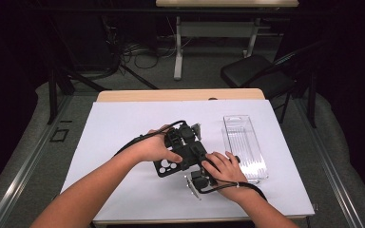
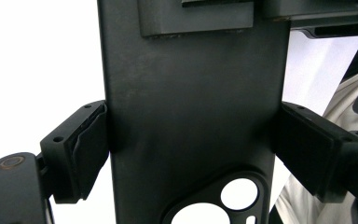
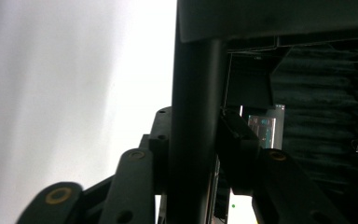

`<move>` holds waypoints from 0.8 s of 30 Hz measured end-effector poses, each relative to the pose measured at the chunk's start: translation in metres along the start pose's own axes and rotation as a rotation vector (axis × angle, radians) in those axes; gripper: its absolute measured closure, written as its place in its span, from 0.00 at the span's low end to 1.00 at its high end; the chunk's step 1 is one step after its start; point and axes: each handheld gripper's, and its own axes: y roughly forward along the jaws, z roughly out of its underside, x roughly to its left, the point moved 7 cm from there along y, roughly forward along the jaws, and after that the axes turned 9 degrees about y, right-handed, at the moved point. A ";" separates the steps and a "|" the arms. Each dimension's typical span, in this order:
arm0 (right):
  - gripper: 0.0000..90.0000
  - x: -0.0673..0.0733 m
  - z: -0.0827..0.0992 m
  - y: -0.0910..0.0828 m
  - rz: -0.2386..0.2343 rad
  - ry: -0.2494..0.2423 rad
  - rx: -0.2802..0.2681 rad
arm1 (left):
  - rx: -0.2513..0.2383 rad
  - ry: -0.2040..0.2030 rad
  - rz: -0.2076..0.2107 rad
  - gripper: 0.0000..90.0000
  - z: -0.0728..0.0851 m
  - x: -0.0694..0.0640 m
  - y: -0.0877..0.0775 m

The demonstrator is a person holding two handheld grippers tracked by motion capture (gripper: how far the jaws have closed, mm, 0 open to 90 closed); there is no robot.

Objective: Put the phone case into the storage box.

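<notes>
At centre frame of the high view, the black phone case (image 1: 177, 160) is held over the white table cover (image 1: 123, 133), clamped across its width by the left gripper (image 2: 189, 154). The right gripper (image 3: 193, 149) pinches its edge, pads apparently touching. Judged step: two-handed handling; next move likely transfer toward the clear plastic tray (image 1: 245, 147) at right, requiring firm grip.

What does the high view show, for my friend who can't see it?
Two hands hold black grippers around a black phone case in the middle of a white table. The left gripper clamps the case, and a clear plastic box lies to the right.
</notes>
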 end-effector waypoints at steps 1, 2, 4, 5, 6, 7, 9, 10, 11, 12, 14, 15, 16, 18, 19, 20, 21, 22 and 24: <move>0.79 0.000 0.000 0.000 0.001 -0.002 0.003 | -0.001 0.000 0.001 0.16 0.000 0.000 0.000; 0.80 0.000 0.000 0.000 -0.003 -0.006 0.005 | 0.002 0.001 -0.001 0.16 0.000 0.000 0.000; 0.82 0.000 0.001 0.000 0.007 -0.007 0.006 | 0.000 0.001 0.001 0.16 0.000 0.000 0.001; 0.83 0.000 0.001 0.000 0.012 -0.005 0.004 | 0.002 0.001 0.001 0.16 0.000 0.000 0.001; 0.83 0.000 0.001 0.000 0.020 -0.002 -0.001 | 0.000 0.000 0.001 0.16 0.000 0.000 0.001; 0.84 0.000 0.001 0.000 0.023 0.002 -0.002 | -0.003 0.000 0.001 0.16 0.000 0.000 0.001; 0.85 0.000 0.001 0.000 0.032 -0.002 -0.006 | -0.003 -0.002 0.001 0.16 0.000 0.000 0.001; 0.86 0.000 0.001 0.000 0.038 -0.002 -0.007 | -0.001 -0.004 0.002 0.16 0.000 0.000 0.001; 0.87 0.000 0.001 0.000 0.041 -0.001 -0.010 | -0.003 -0.005 0.004 0.16 0.000 0.000 0.001; 0.87 -0.001 0.001 0.000 0.046 -0.003 -0.009 | -0.002 -0.005 0.007 0.16 0.000 0.000 0.000; 0.89 -0.001 0.001 0.000 0.055 -0.009 -0.013 | -0.002 -0.006 0.006 0.16 0.001 0.001 0.000; 0.89 -0.001 0.001 0.000 0.050 -0.009 -0.008 | -0.004 -0.006 0.007 0.16 0.001 0.001 0.000; 0.90 -0.001 0.001 0.000 0.056 -0.004 -0.009 | -0.006 -0.008 0.009 0.16 0.001 0.001 -0.001; 0.90 -0.002 0.001 0.000 0.067 -0.001 -0.015 | -0.009 -0.016 0.011 0.16 0.001 0.001 -0.001; 0.91 -0.002 0.001 0.001 0.070 0.002 -0.018 | -0.012 -0.017 0.013 0.16 0.001 0.001 -0.001; 0.92 -0.002 0.001 0.000 0.072 0.003 -0.018 | -0.013 -0.014 0.018 0.16 0.001 0.001 -0.001; 0.92 -0.002 0.001 0.000 0.075 0.007 -0.016 | -0.018 -0.020 0.020 0.16 0.001 0.001 -0.001; 0.93 -0.002 0.001 0.000 0.077 0.008 -0.015 | -0.017 -0.020 0.021 0.16 0.001 0.001 -0.001; 0.93 -0.003 0.001 0.000 0.084 0.014 -0.017 | -0.019 -0.024 0.025 0.16 0.001 0.002 -0.002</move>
